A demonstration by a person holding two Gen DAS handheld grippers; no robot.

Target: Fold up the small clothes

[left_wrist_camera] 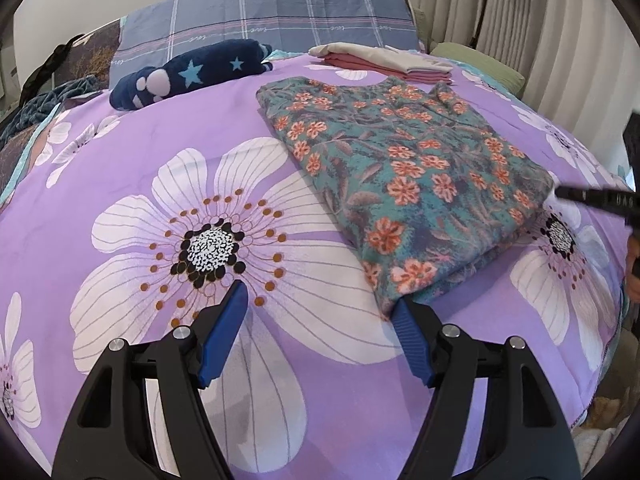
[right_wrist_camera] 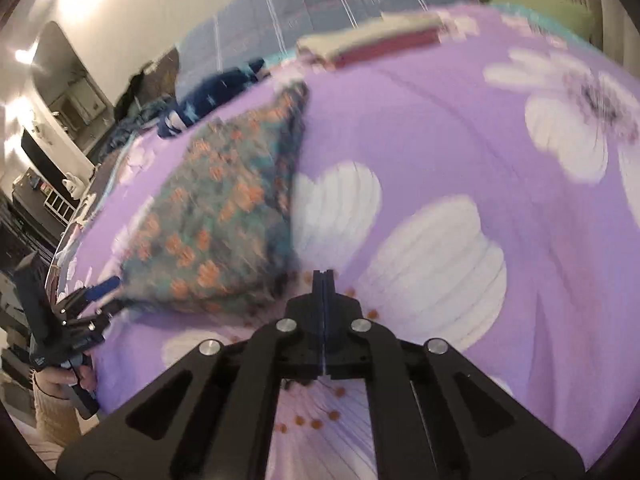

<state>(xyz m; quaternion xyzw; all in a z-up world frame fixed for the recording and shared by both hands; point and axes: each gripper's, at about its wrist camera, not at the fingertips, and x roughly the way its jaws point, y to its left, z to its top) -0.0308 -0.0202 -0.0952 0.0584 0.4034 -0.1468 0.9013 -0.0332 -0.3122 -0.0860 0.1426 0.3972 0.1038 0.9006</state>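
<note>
The left gripper (left_wrist_camera: 320,300) stands released over the purple flowered bedspread (left_wrist_camera: 120,184), its right pad just beside the near corner of the folded floral garment (left_wrist_camera: 404,172). Its view alone shows sharply the star-patterned navy plush (left_wrist_camera: 188,74) and the folded cream and pink stack (left_wrist_camera: 384,60) beyond. The right wrist view is blurred: the right gripper (right_wrist_camera: 323,276) is clenched on nothing, the garment left of its tip.
</note>
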